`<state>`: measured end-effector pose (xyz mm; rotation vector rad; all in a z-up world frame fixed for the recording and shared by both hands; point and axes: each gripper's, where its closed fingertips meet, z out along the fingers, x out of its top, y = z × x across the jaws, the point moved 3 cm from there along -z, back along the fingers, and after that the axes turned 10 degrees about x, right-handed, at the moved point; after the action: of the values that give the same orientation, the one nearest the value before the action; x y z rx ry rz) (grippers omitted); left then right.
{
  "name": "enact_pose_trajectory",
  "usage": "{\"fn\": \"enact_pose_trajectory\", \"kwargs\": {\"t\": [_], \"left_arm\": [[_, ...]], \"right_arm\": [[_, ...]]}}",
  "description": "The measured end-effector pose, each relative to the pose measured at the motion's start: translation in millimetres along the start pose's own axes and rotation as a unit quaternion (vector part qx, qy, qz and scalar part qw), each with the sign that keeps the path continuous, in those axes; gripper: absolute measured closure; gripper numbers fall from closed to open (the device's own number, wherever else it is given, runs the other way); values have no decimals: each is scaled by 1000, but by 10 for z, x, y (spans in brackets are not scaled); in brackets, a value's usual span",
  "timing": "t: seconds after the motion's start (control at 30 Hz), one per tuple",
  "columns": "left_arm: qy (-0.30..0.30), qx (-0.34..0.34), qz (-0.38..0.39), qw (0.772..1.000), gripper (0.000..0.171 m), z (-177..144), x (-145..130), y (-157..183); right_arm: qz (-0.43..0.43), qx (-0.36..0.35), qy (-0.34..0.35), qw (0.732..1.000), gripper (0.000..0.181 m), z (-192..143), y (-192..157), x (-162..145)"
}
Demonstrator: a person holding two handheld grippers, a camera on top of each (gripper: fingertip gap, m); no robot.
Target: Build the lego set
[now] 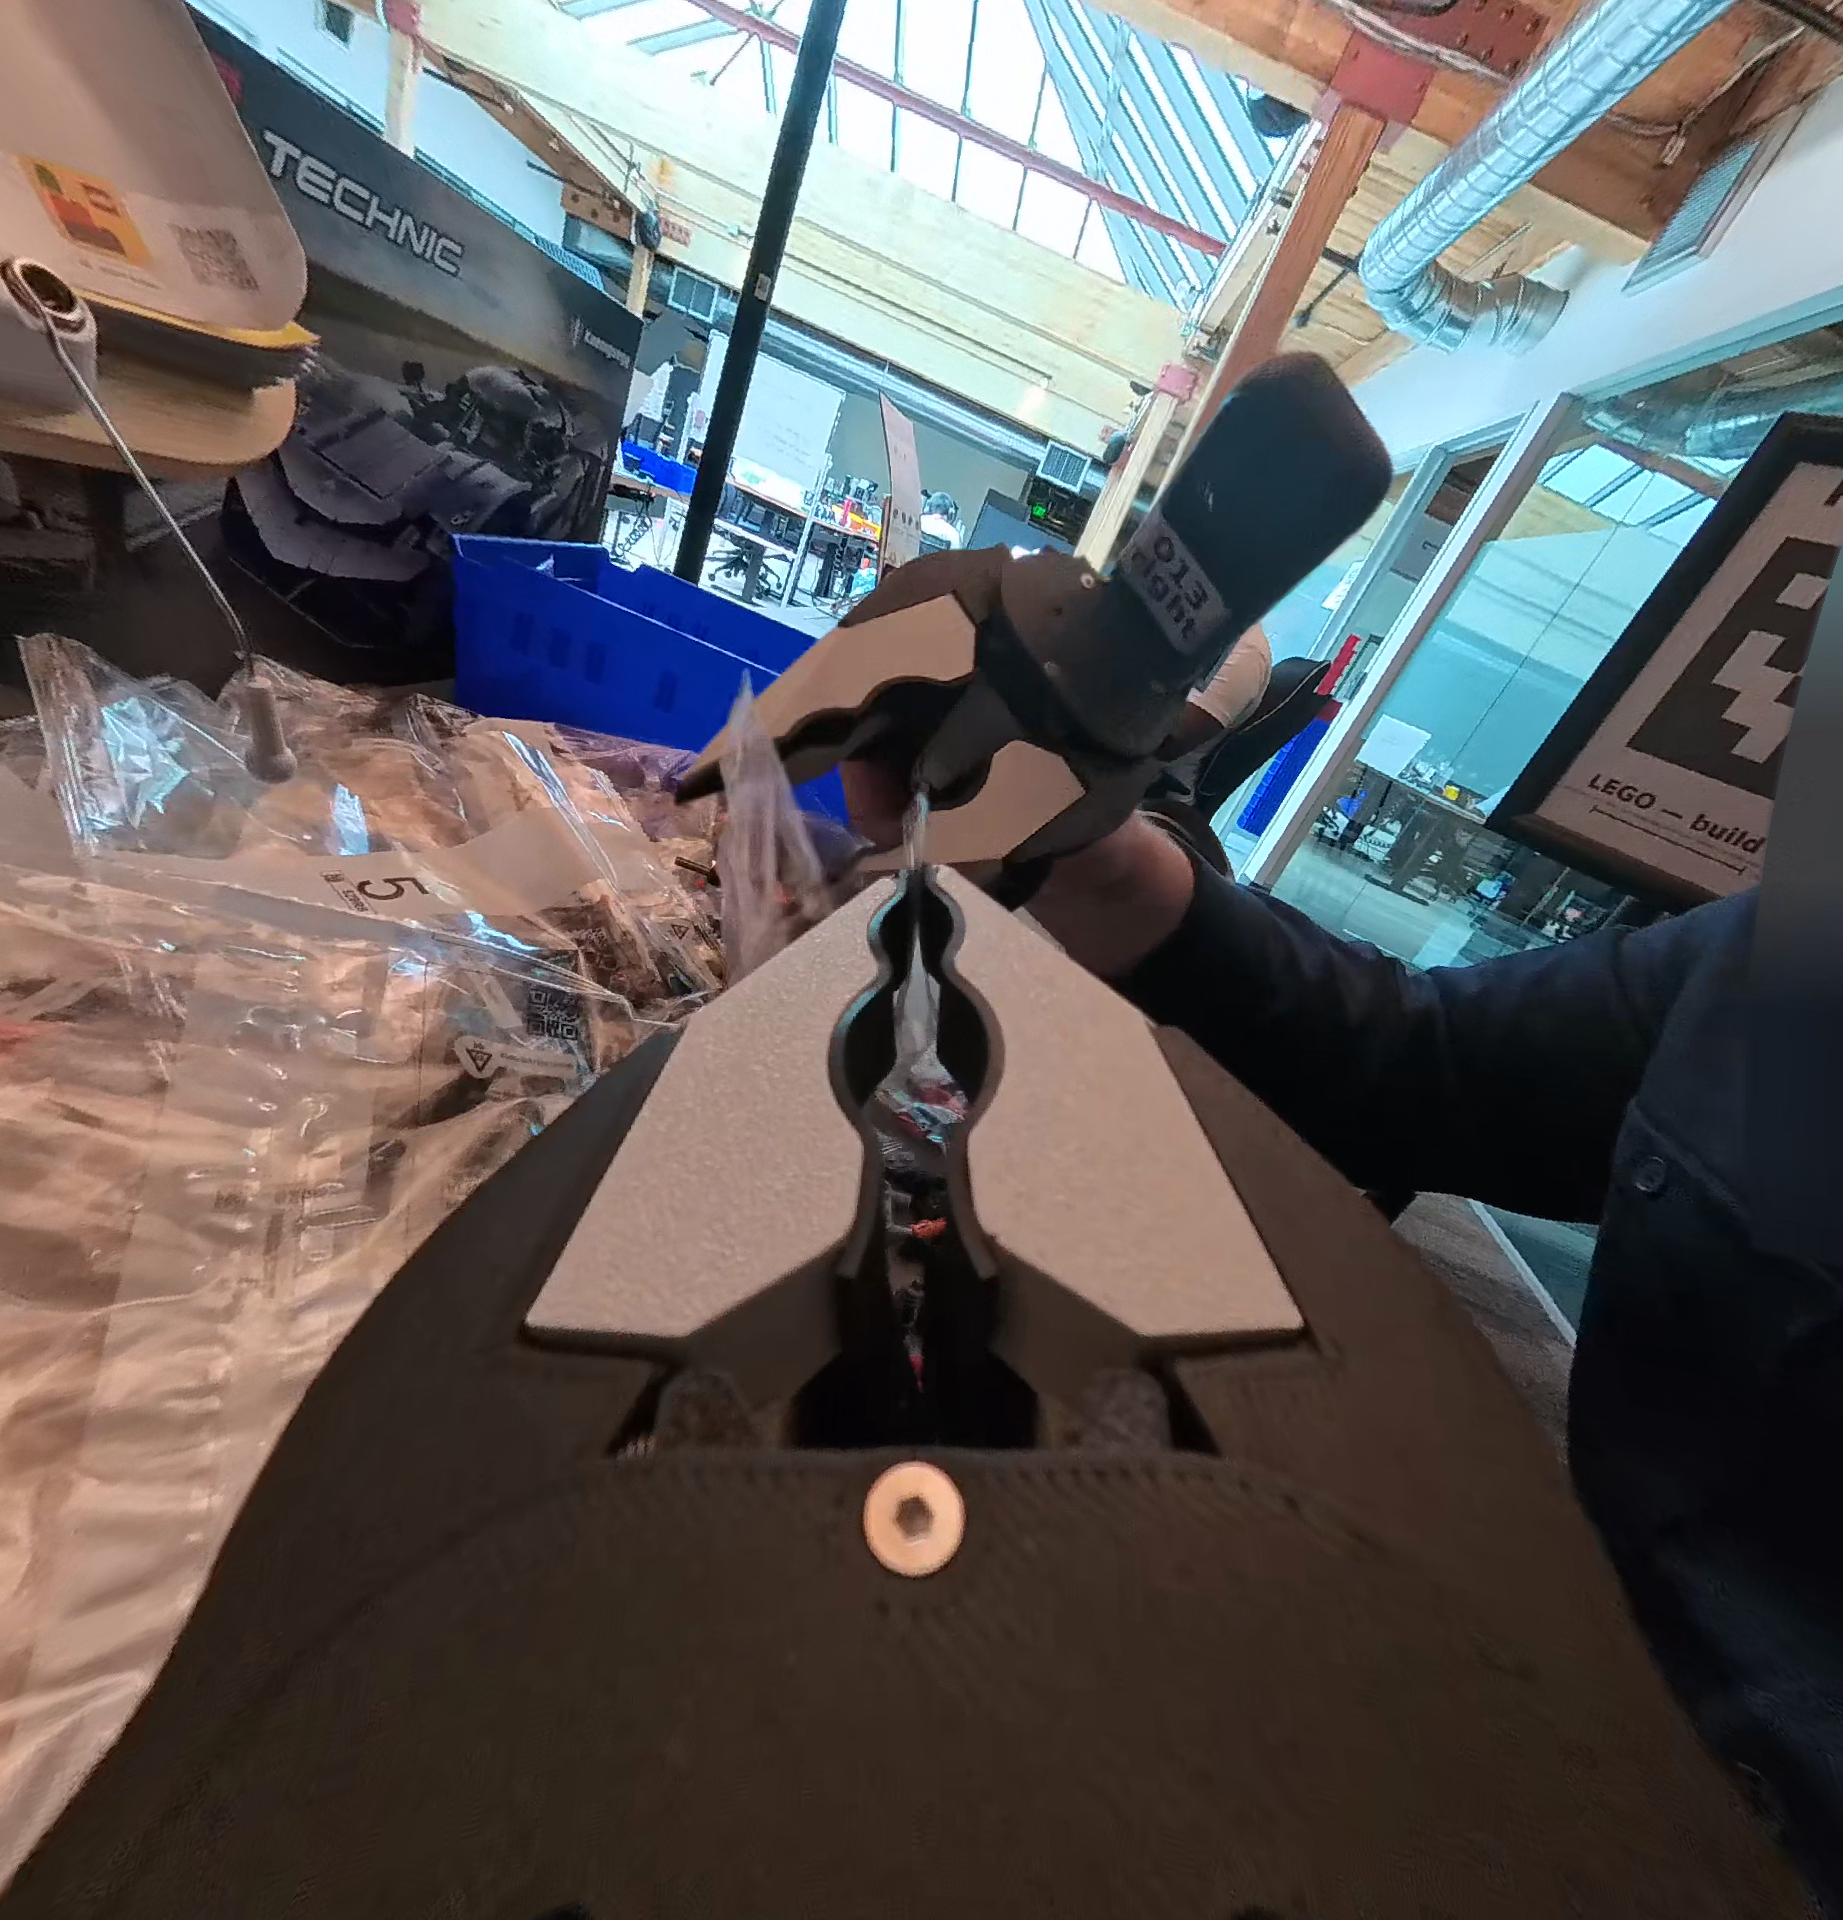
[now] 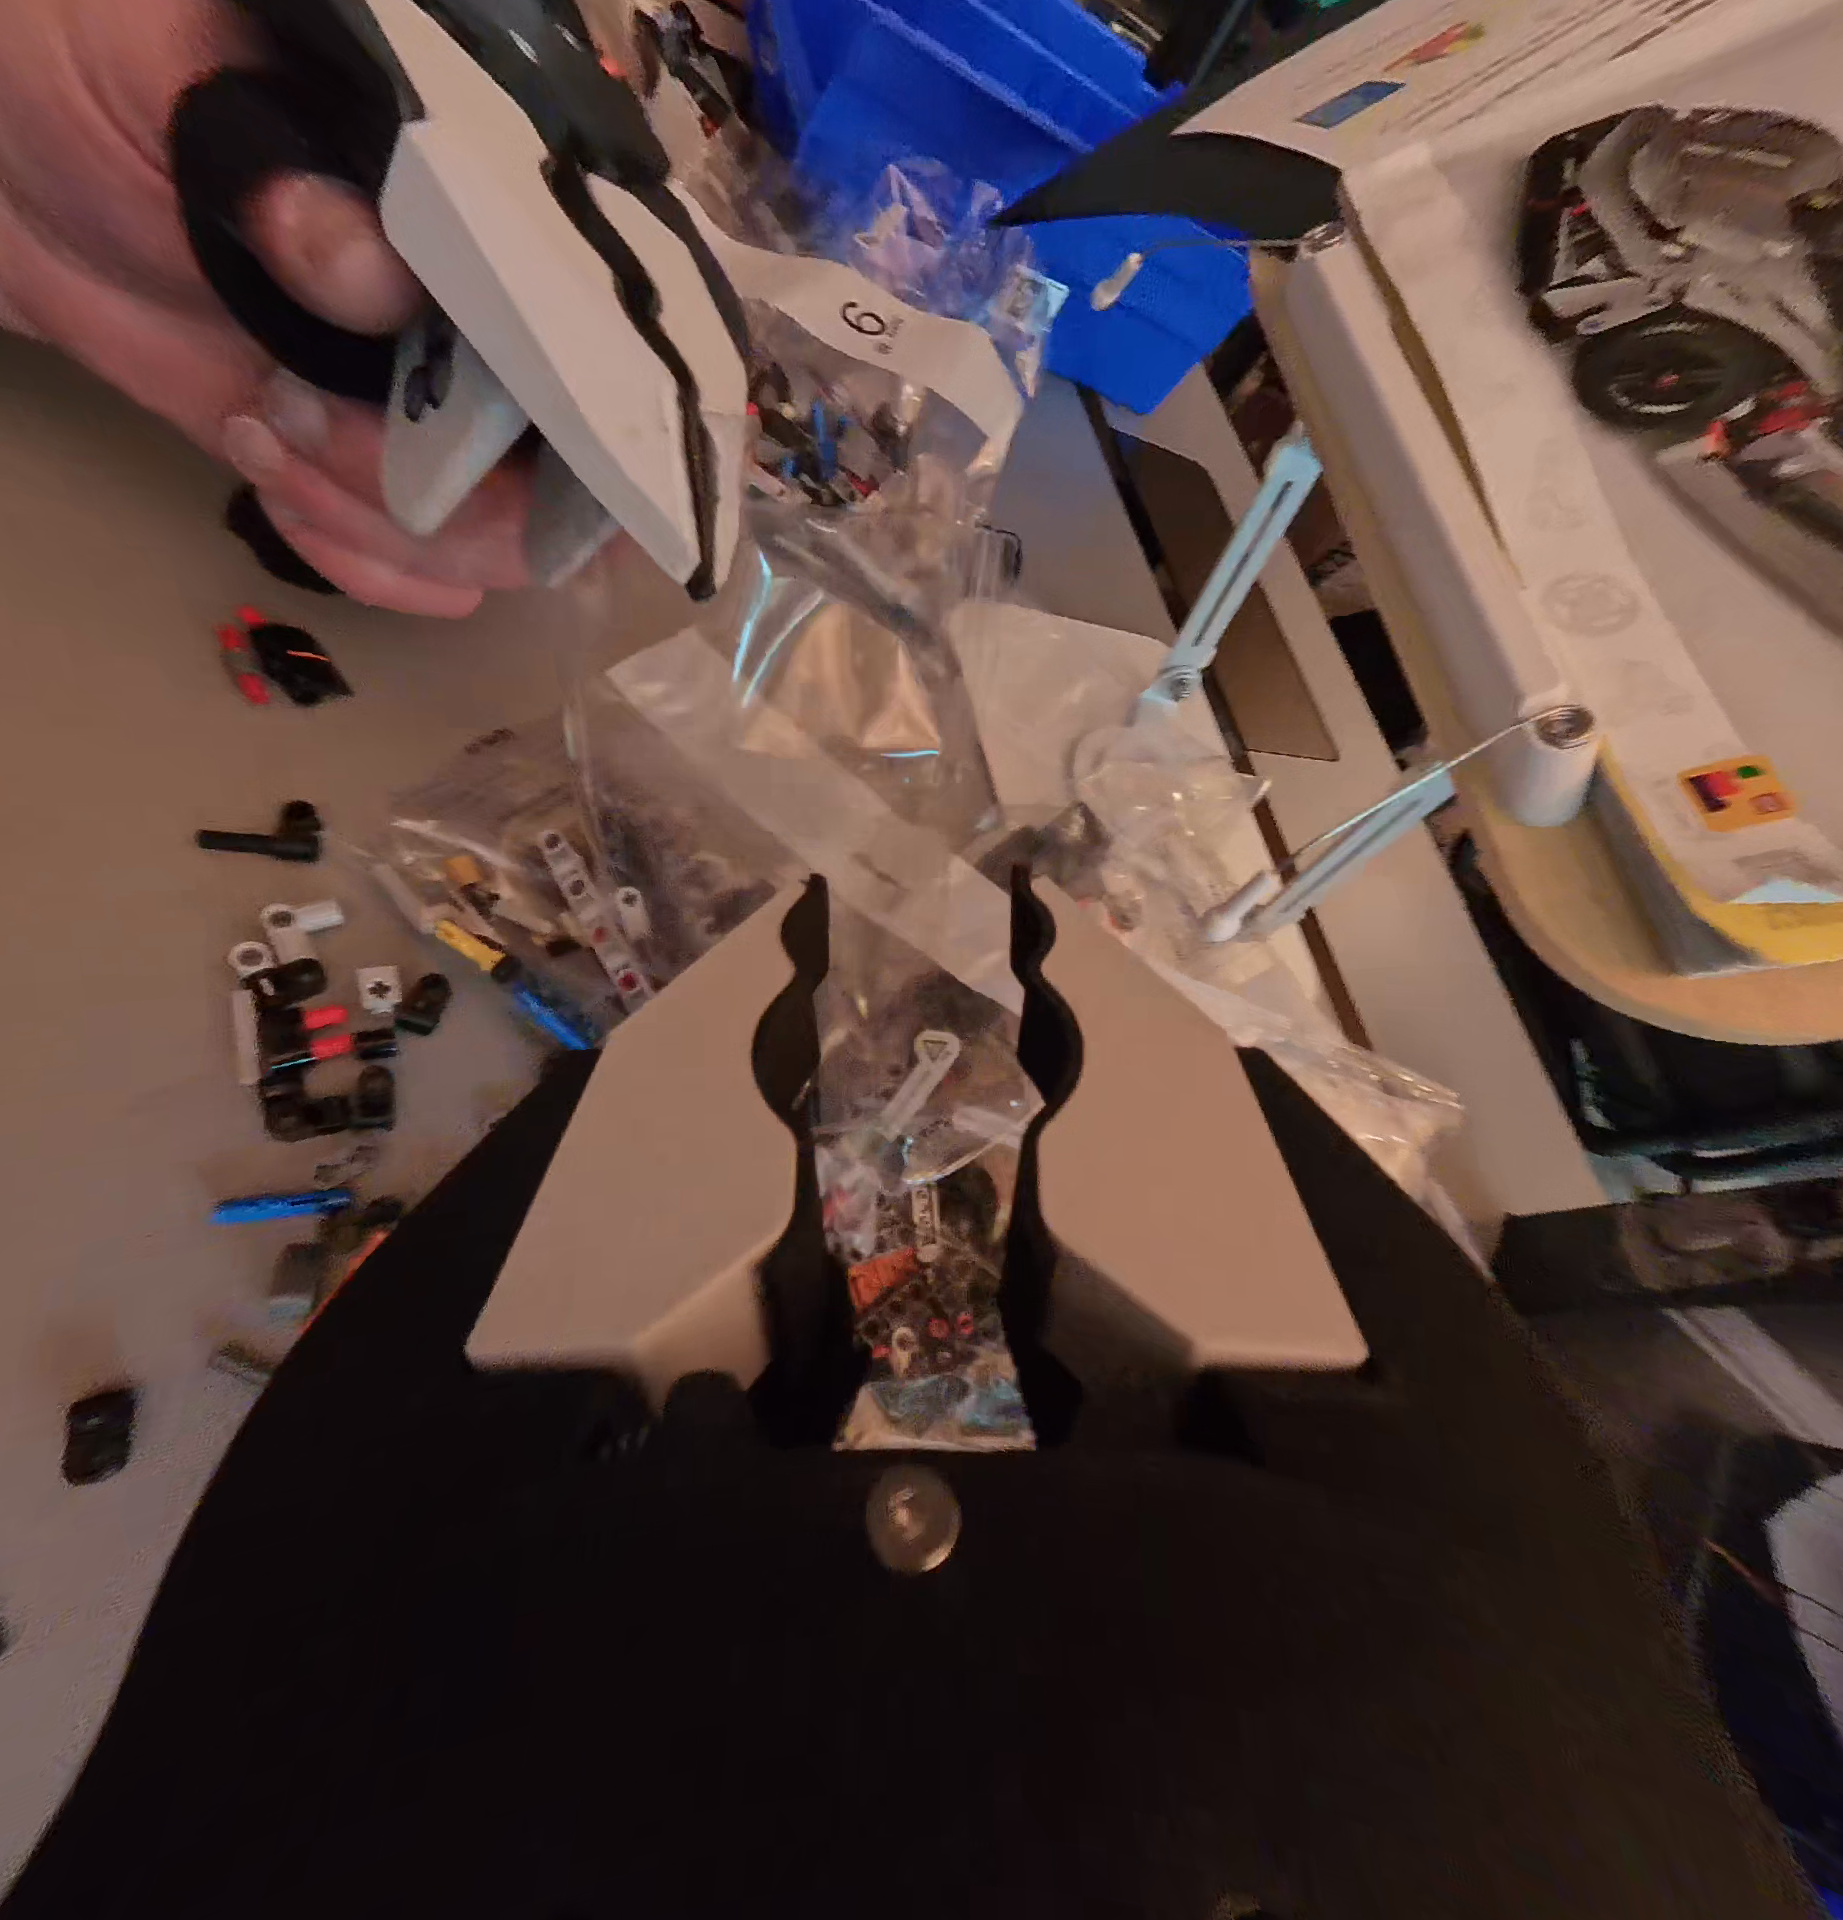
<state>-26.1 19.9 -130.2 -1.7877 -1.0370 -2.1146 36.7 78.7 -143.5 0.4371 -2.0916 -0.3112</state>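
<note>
Keep left gripper (image 1: pixel 912 883) jaws clamped on the small parts bag (image 1: pixel 922 1101) while right gripper (image 2: pixel 912 914) jaws, standing apart, close around its other edge (image 2: pixel 922 1132) to tear.

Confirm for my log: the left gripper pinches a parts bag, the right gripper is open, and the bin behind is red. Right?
No: the bin is blue, per the right wrist view. The left gripper pinches the clear parts bag; the right gripper is open.

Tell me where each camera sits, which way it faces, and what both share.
Left wrist: on left gripper, shut on a bag, facing across the pile into the room; right hand shows.
Right wrist: on open right gripper, facing down at the table; left hand shows.
Both: pile, blue bin, the other gripper.
</note>
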Motion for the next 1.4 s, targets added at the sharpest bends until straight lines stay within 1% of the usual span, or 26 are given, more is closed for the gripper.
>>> {"fn": "enact_pose_trajectory", "kwargs": {"t": [0.1, 0.2, 0.27, 0.33, 0.4, 0.47, 0.57, 0.67, 0.77, 0.8, 0.93, 1.0, 1.1, 1.2, 1.27, 1.33, 1.4], "left_arm": [[2, 0, -6, 1000, 171, 0, 8, -3], [2, -2, -12, 1000, 171, 4, 5, -5], [6, -6, -17, 1000, 171, 3, 16, 1], [13, -7, -25, 1000, 171, 1, 30, 0], [13, -13, -32, 999, 171, 4, 30, 11], [13, -16, -35, 999, 171, 15, 23, 19], [7, -20, -40, 999, 171, 33, -4, 27], [6, -19, -41, 999, 171, 35, -7, 25], [8, -20, -41, 999, 171, 27, 3, 25], [7, -18, -38, 999, 169, 24, 6, 22], [14, -1, -7, 1000, 162, -28, 70, 2], [20, 8, -2, 1000, 160, -66, 109, -22], [24, 28, 48, 998, 161, -129, 163, -25], [30, 55, 78, 995, 160, -178, 214, -60], [26, 98, 114, 988, 158, -229, 242, -155], [15, 145, 167, 975, 158, -289, 261, -248], [1, 161, 201, 966, 155, -308, 245, -265]], "right_arm": [[-3, -6, 13, 1000, 145, 11, -15, 64], [-16, 9, -5, 1000, 145, 74, -83, 36], [-20, 21, -8, 1000, 139, 113, -128, 34], [-16, 18, -9, 1000, 134, 140, -130, 44], [-15, 12, -5, 1000, 134, 153, -128, 71], [-5, 13, 4, 1000, 140, 178, -138, 95], [-2, 17, 11, 1000, 157, 225, -167, 102], [-2, 19, 22, 1000, 181, 228, -178, 118], [31, 44, 40, 998, 181, 213, -180, 127], [42, 49, 47, 997, 181, 199, -170, 125], [94, 80, 79, 989, 181, 128, -115, 98], [110, 92, 84, 986, 181, 94, -94, 69], [141, 120, 100, 978, 181, 45, -80, 48], [146, 138, 106, 974, 181, 9, -88, 35], [148, 166, 104, 969, 181, -6, -142, 29], [145, 198, 103, 964, 181, -22, -213, 21], [143, 211, 103, 961, 181, -35, -242, 15]]}}
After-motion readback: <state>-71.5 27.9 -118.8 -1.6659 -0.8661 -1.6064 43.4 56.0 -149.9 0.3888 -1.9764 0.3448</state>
